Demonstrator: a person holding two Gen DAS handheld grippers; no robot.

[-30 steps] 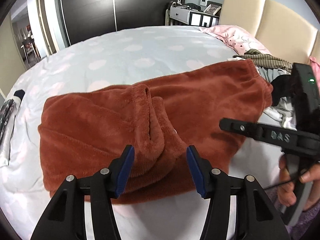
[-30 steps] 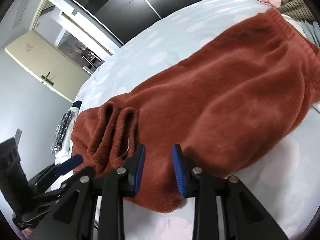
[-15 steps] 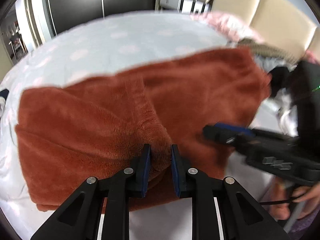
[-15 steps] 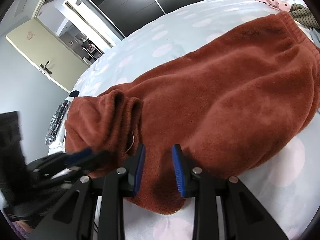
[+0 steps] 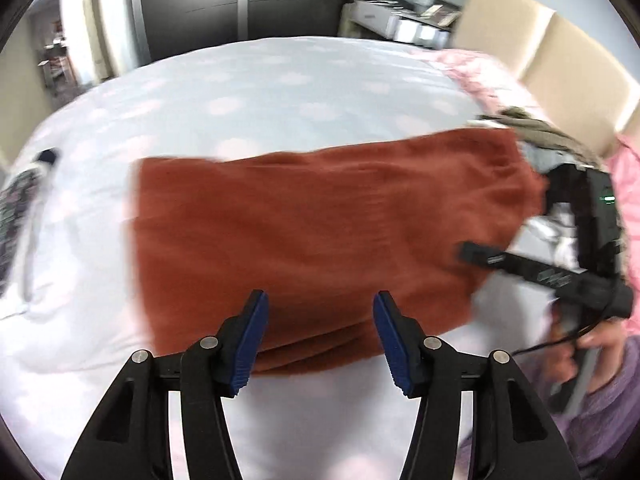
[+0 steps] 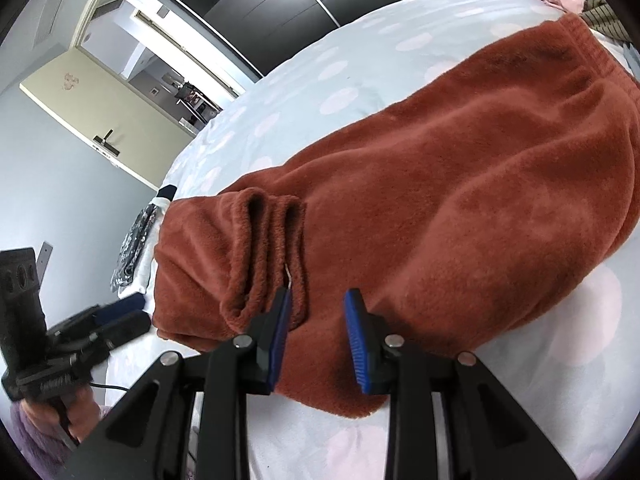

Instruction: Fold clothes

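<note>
Bedroom light falls on a dotted bed that carries everything. At 6 o'clock in the left view, the left gripper has its jaws opening, nothing between them, hovering over the near hem of the fleece, which lies folded flat across the bed's middle. The right gripper stands partly open over the fleece's near edge, pads not pressing; rolled cuffs sit at its 11 o'clock. Other clothes pile at 2 o'clock by the headboard.
</note>
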